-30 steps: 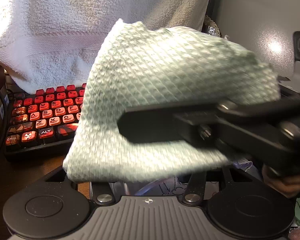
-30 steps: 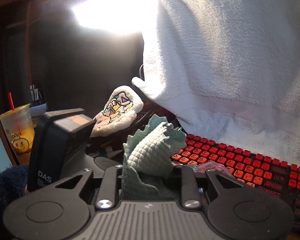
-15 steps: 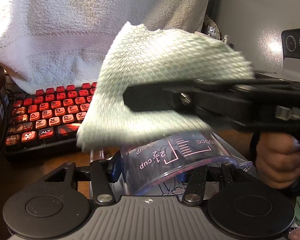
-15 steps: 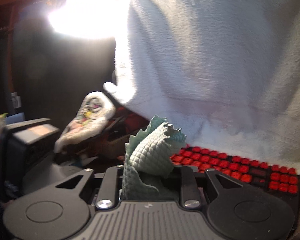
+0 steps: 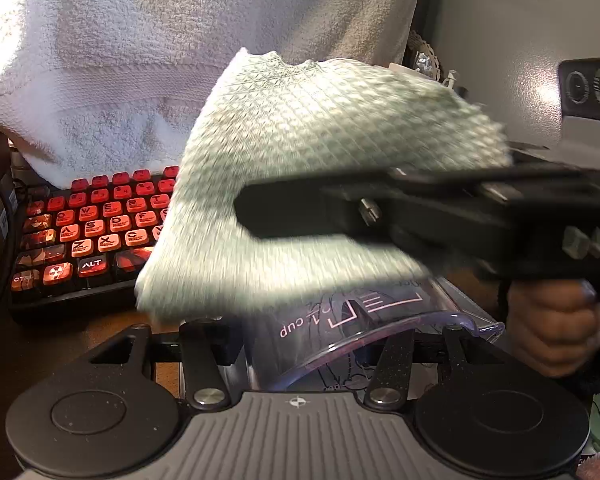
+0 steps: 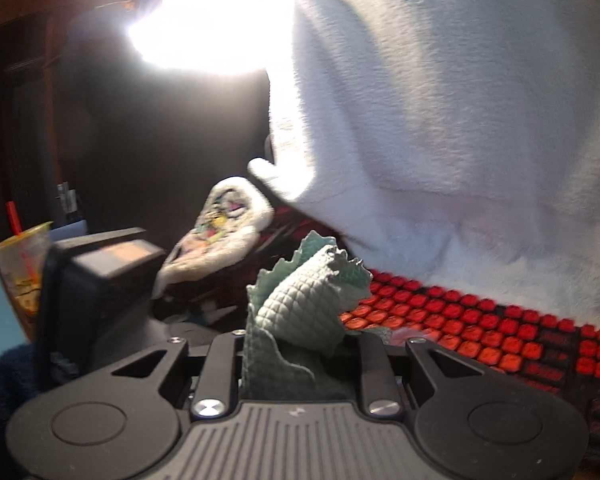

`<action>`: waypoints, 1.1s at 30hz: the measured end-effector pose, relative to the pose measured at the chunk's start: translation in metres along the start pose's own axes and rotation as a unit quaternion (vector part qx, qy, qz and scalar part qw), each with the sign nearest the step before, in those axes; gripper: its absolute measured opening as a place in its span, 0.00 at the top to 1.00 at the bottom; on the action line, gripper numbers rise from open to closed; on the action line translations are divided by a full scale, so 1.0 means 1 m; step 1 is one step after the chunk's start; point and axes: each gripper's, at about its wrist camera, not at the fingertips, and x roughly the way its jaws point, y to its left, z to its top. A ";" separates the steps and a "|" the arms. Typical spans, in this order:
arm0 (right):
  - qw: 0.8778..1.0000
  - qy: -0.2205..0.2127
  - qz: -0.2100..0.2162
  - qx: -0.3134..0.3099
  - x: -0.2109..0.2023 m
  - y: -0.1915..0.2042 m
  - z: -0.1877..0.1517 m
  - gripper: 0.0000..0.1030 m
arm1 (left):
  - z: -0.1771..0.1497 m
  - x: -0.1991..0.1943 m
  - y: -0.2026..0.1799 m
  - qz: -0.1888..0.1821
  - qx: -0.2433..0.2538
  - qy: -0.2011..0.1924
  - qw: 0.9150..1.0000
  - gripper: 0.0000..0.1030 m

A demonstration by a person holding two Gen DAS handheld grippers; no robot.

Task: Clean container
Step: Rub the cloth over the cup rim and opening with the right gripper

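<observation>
Pale-green waffle-weave cloth (image 6: 300, 320) pinched tight in right gripper (image 6: 296, 364), jaws fully closed on its bunched fold. Left gripper (image 5: 320, 344) part-closed on clear plastic measuring cup (image 5: 364, 324), fingers clamping its wall. Cup in front of red-keyed keyboard (image 5: 88, 232), white towel (image 5: 140, 60) behind, clear of worktop. Cloth draped over upper cup.

Risk: smooth wall could slide in clamp if wiping pressure is sideways.

Cup tilted, rim toward left camera; long axis runs away from it.
</observation>
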 end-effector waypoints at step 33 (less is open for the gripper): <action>1.000 -0.005 -0.018 -0.024 0.001 0.001 -0.002 0.82 | -0.001 -0.001 0.003 -0.001 -0.001 0.000 1.000 0.52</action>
